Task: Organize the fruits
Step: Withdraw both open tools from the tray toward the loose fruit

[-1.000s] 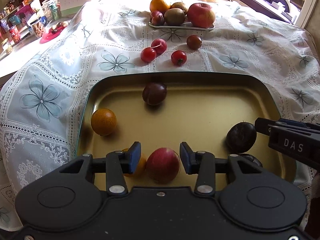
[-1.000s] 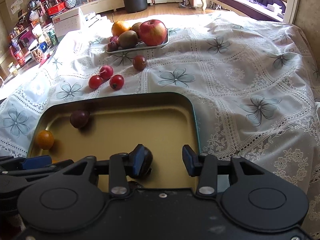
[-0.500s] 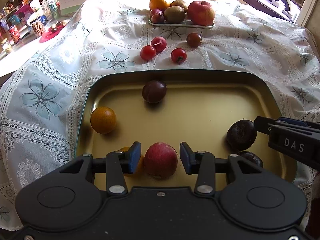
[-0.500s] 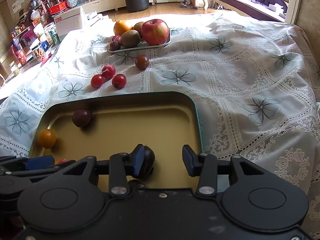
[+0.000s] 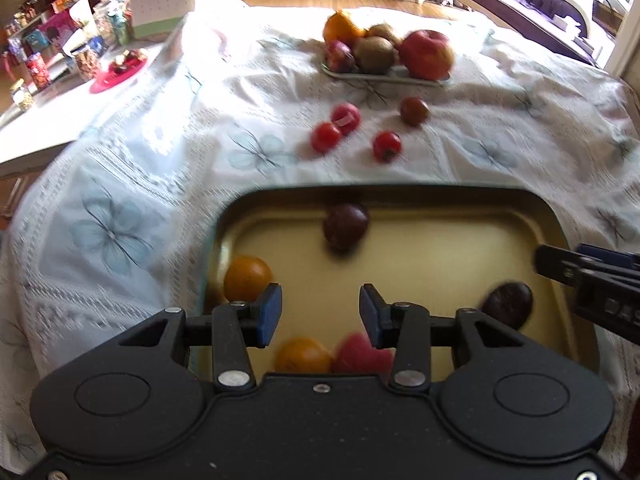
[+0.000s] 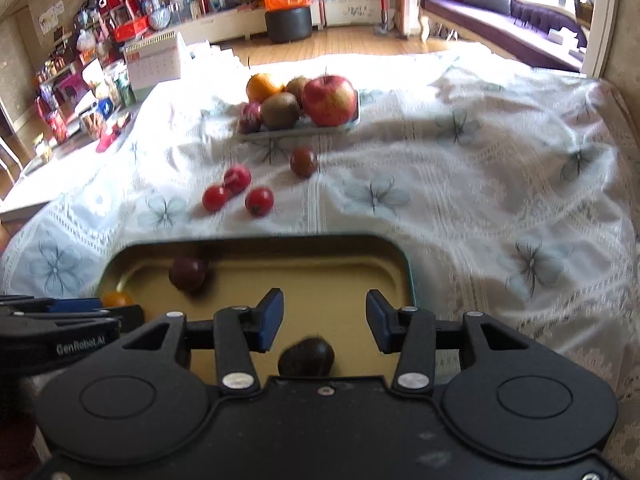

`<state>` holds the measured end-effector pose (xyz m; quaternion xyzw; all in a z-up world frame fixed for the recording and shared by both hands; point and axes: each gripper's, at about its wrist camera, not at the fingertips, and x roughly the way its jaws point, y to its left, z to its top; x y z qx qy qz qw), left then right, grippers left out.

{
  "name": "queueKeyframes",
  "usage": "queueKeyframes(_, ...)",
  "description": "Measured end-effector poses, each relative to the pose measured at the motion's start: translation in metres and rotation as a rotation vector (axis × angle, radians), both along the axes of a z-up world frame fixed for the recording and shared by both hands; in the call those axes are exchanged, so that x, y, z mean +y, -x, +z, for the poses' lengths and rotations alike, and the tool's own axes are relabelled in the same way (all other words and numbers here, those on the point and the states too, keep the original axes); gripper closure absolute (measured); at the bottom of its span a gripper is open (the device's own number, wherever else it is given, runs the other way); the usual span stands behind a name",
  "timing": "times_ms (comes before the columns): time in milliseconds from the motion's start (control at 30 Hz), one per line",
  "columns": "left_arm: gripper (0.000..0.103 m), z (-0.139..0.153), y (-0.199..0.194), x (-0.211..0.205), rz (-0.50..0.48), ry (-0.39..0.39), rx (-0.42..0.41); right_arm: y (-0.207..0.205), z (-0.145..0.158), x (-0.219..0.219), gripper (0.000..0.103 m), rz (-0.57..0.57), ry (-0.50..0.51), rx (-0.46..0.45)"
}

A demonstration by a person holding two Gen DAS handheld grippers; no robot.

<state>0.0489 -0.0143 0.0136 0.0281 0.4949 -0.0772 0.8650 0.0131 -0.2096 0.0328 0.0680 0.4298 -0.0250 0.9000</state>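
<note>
I read job as partly done. Tray holds two oranges, red fruit, two dark plums. Still loose on cloth: three tomatoes, one dark fruit; plate stays heaped. My left tool spread, empty; right tool spread, empty, above plum. Writing: "GenRobot.AI" on left tool, seen from right wrist; other lettering blurred.

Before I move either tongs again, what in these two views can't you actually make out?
- Left wrist view: red fruit and orange at the gold tray's near edge, half hidden by the tongs body, motion-blurred.
- Right wrist view: dark fruit, lower part hidden by the tongs body.
- Both views: the tray's near rim is covered.
- Loose red fruits on the cloth: blurred, kind unclear.
</note>
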Motion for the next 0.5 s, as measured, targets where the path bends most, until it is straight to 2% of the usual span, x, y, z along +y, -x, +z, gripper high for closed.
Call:
queueKeyframes(100, 0.053, 0.006, -0.021, 0.01, 0.035, -0.029, -0.03, -0.013, 0.008, 0.0, 0.048, -0.016, 0.006, -0.033)
queueKeyframes(267, 0.053, 0.006, -0.058, 0.019, 0.057, -0.044, -0.011, -0.055, 0.008, 0.001, 0.049, -0.001, 0.008, -0.014)
queueKeyframes(333, 0.053, 0.003, -0.071, 0.02, 0.058, -0.052, -0.003, -0.076, 0.005, -0.001, 0.049, -0.001, -0.026, 0.015)
queueKeyframes(433, 0.053, 0.0, -0.088, 0.02, 0.058, -0.058, 0.007, -0.117, -0.005, -0.011, 0.05, -0.004, -0.125, 0.108)
queueKeyframes(500, 0.053, -0.002, -0.098, 0.019, 0.055, -0.064, 0.014, -0.141, -0.013, -0.017, 0.054, -0.001, -0.175, 0.158)
